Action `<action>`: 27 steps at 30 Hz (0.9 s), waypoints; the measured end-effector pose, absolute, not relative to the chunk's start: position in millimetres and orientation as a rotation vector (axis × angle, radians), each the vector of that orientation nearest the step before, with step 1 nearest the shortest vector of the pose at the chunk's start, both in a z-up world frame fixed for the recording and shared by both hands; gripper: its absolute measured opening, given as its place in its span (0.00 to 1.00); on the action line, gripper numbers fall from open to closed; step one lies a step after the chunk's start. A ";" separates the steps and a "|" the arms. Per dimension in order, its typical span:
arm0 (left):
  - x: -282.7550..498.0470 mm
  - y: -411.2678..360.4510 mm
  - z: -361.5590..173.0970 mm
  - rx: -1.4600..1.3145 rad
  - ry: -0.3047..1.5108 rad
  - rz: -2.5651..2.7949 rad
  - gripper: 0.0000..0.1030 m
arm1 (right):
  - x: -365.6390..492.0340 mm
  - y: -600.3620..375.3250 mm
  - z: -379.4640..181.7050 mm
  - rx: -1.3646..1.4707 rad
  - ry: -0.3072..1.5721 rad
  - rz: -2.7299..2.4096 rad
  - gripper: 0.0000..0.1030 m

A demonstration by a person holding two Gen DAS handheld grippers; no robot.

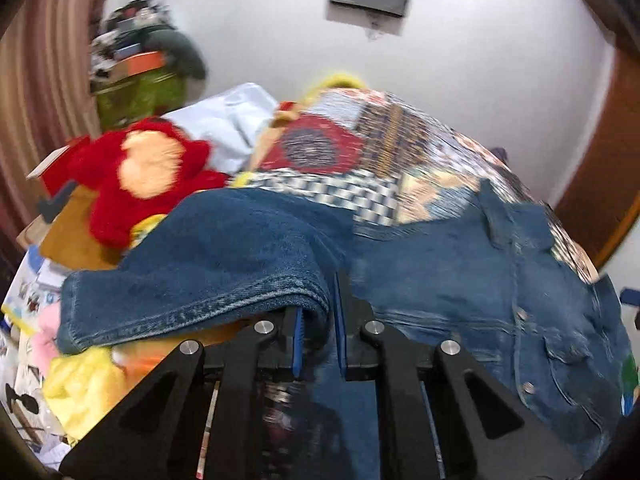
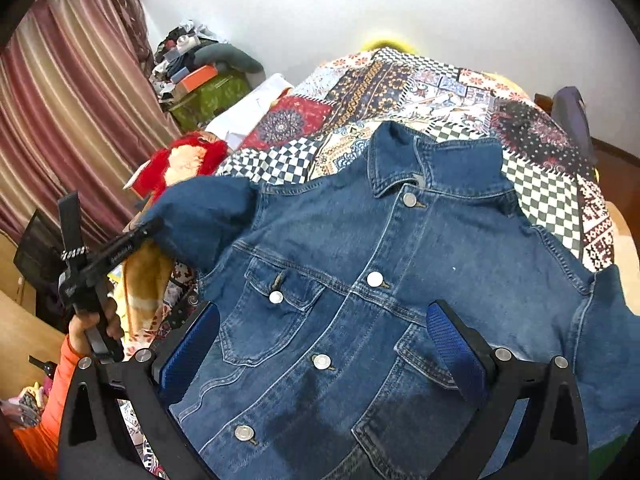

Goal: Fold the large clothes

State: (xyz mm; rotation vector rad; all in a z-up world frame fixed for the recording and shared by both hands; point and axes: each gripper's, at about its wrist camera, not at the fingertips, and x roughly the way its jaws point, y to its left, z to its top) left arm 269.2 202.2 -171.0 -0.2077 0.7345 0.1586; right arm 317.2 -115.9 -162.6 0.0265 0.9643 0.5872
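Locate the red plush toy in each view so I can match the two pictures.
Left wrist view: the red plush toy lies at middle left, beyond the denim jacket sleeve, blurred.
Right wrist view: the red plush toy shows at upper left, partly hidden behind the sleeve.
Shared landmark: the patchwork bedspread, just right of the toy in both.

White lettering on the left gripper [image 2: 120, 248] is too small to read; nothing else carries text.

Left gripper [image 1: 320, 320] clamped tight, blue pads nearly together, tilted downward, gripped by a hand [image 2: 94, 330] in an orange sleeve. Right gripper [image 2: 324, 344] spread wide, angled down.
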 end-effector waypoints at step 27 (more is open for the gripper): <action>276.6 288.5 -209.1 -0.575 0.851 0.171 0.59 | 306.6 -158.0 -146.1 0.136 0.936 0.546 1.00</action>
